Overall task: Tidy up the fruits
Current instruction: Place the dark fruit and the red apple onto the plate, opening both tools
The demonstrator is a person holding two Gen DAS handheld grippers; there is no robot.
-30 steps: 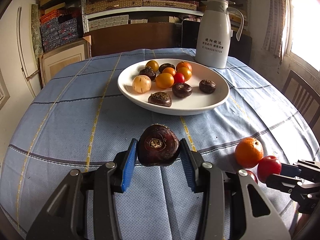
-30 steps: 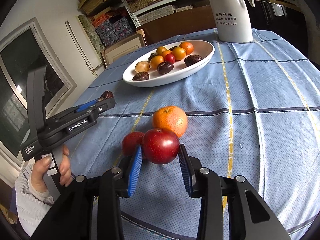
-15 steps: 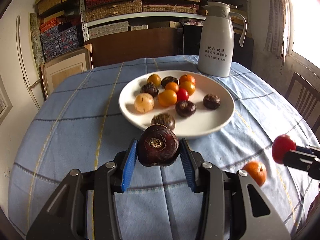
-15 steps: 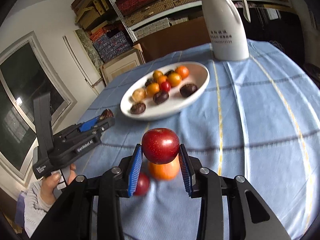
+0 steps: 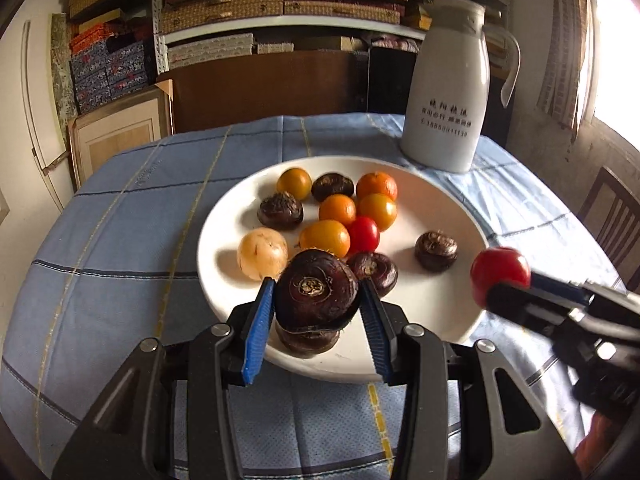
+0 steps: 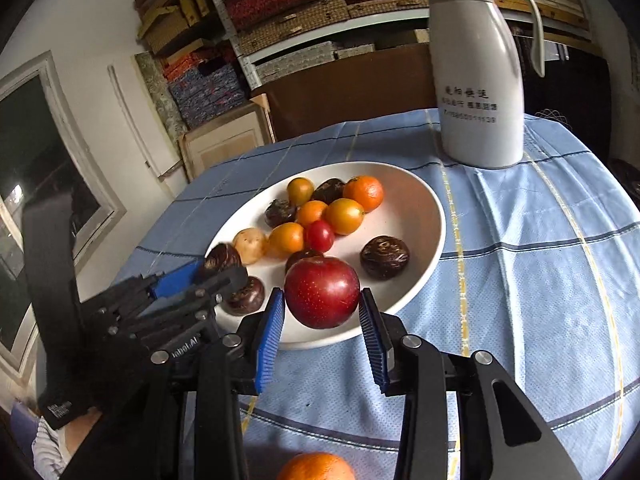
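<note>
Both tools have moved in from the bare cloth to over the plate's (image 5: 448, 204) near rim. Left tool (image 5: 316, 316) is clamped on a dark chestnut (image 5: 316, 290), hanging above another chestnut at the plate's 6 o'clock. Right tool (image 6: 322, 314) carries a red apple (image 6: 322, 292) over the rim at 5 o'clock; its jaws have just been opening, and whether the pads still grip the apple I cannot tell. An orange (image 6: 316, 467) sits on the tabletop (image 6: 540, 280) behind the right tool. Jug (image 5: 446, 92) stands at 1 o'clock beyond the plate.
</note>
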